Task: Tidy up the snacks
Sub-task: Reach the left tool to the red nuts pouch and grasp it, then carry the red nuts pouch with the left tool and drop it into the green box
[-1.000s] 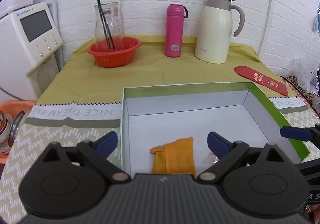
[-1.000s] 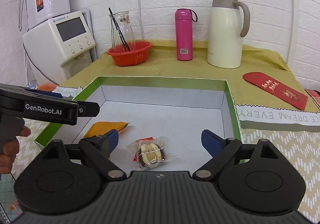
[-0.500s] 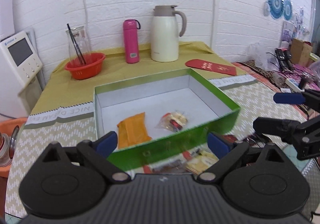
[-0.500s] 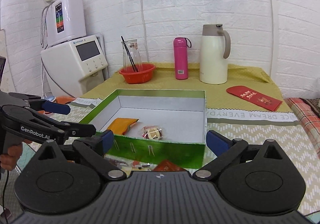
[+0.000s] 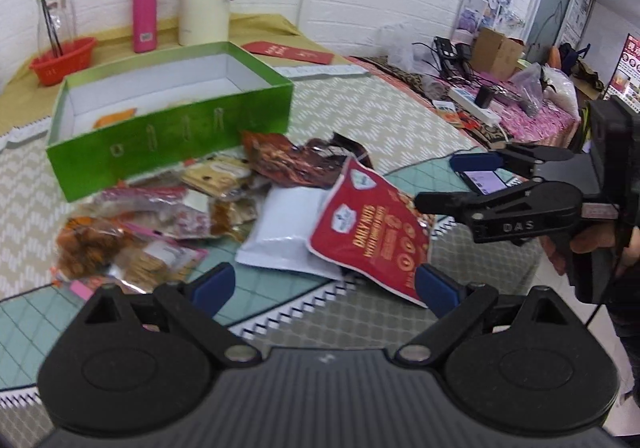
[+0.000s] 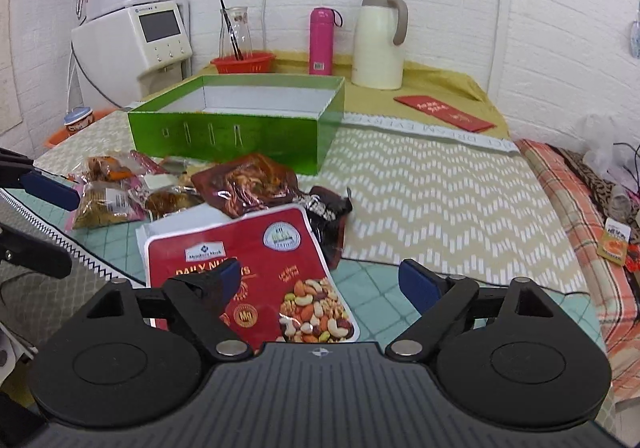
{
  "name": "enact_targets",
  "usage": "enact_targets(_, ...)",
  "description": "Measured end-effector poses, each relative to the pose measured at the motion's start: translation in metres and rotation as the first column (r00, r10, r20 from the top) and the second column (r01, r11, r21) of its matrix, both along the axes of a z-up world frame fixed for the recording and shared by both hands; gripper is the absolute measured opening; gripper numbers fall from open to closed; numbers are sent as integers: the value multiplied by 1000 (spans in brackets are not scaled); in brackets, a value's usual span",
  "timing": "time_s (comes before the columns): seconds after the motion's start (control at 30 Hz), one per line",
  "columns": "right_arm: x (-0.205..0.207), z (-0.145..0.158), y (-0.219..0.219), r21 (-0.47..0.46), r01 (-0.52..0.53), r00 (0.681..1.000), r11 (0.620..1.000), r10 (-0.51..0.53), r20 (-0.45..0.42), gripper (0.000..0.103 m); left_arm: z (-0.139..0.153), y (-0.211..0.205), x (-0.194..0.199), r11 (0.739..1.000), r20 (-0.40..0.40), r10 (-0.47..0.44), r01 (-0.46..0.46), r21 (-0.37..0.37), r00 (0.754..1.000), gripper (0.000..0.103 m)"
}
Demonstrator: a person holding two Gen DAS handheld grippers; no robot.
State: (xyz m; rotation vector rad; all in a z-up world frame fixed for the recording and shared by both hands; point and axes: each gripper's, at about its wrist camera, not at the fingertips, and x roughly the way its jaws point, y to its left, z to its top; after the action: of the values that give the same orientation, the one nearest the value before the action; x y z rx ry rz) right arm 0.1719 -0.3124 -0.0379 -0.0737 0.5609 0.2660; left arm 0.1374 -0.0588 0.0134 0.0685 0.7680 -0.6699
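A green box (image 5: 176, 128) (image 6: 240, 128) stands on the table, with an orange packet (image 5: 114, 119) inside. In front of it lies a pile of snack packs: a red Daily Nuts bag (image 5: 372, 232) (image 6: 256, 268), a white pouch (image 5: 280, 228), a dark brown pack (image 5: 288, 160) (image 6: 244, 184) and several small clear packs (image 5: 132, 232) (image 6: 108, 192). My left gripper (image 5: 324, 284) is open and empty, above the near edge of the pile. My right gripper (image 6: 320, 280) is open and empty over the nuts bag; it also shows in the left wrist view (image 5: 500, 192).
At the back stand a cream thermos jug (image 6: 378, 44), a pink bottle (image 6: 322, 42), a red basket (image 6: 244, 62) with a glass carafe, and a red envelope (image 6: 444, 112). A white appliance (image 6: 136, 40) is at the left. A cluttered side table (image 5: 500, 100) is at the right.
Both grippers have pulled back from inside the box toward the near side of the table. The snack pile in front of the box has come into view.
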Motion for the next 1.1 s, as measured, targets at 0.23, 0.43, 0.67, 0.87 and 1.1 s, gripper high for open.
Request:
enact_targets(0.23,7,-14,-20,95,-18,999,995,20,-25,103,-24,-26,2,996,-112,-33,23,-83,993,82)
enact_targets(0.43,18,-27,-33,214,-33,994,976,54,-92,79,-40,-40,14,996,-200,6,-24,-88,980,67)
enact_targets(0.67,-6,-31,-33,264,-77,985,961,115,-132,59,-41,-43,21,997,-157,37,-46,-57,987,44)
enact_targets(0.87,-17,-31,-13,254,-142,975,957,180,-132,64,-39,-15,29,995,-169,69,-81,-64,983,42)
enact_targets(1.1,3,-29,-4,295,-137,978,946,177,-113,73,-39,-4,29,995,-156,64,-74,-61,986,42)
